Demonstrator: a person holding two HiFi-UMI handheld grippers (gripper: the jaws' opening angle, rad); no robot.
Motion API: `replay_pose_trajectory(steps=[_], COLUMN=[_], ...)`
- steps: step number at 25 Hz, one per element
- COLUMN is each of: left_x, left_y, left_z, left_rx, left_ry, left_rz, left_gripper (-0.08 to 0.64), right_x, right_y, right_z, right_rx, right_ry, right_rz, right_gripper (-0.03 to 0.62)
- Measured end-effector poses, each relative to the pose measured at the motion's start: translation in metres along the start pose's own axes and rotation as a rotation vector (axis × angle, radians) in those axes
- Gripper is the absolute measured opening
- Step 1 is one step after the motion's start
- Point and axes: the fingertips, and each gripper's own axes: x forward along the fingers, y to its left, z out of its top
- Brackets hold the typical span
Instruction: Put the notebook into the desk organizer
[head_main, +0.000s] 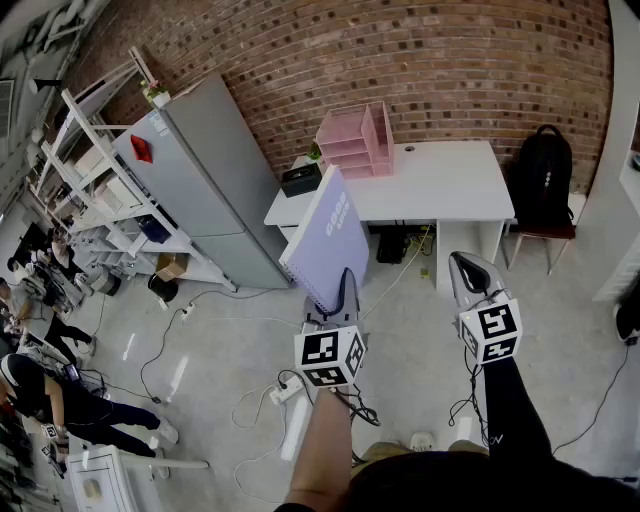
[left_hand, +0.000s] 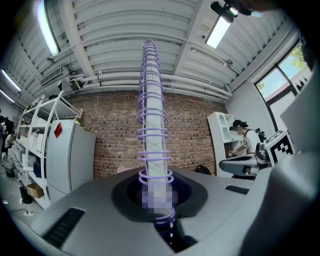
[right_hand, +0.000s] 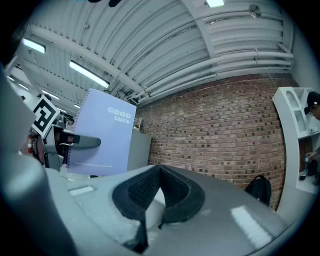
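Lilac notebook (head_main: 322, 238) is standing clamped between left gripper (head_main: 345, 288) jaws, edge-on in its view alone; right gripper (head_main: 463, 264) jaws are resting together.

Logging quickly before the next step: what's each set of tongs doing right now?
Left tongs: closed on the notebook, at its spiral edge.
Right tongs: closed, holding nothing.

White desk (head_main: 440, 180) against brick wall (head_main: 400, 60); black backpack (head_main: 545, 170) on chair (head_main: 540, 235) beside it; grey fridge (head_main: 200, 180) opposite side.
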Motion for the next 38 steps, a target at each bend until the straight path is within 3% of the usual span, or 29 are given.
replay_pose_trajectory(steps=[12,20,38], left_x=[-0.009,0.004,0.112], left_y=[-0.009,0.0,0.082], left_z=[-0.001,-0.004,-0.02], left_rx=[0.022,0.014,0.004], left_ry=[0.013,0.006,0.018], left_rz=[-0.006,-0.003,0.021], left_gripper=[0.037,0.037,0.037], right_x=[-0.012,0.004,0.14], right_y=[0.001,0.005,-0.004], right_z=[0.0,-0.004,-0.021], right_rx=[0.051,0.025,-0.039], right_ry=[-0.001,0.003,0.03], right_rz=[0.02,0.047,0.073], right_gripper=[0.0,0.0,0.0])
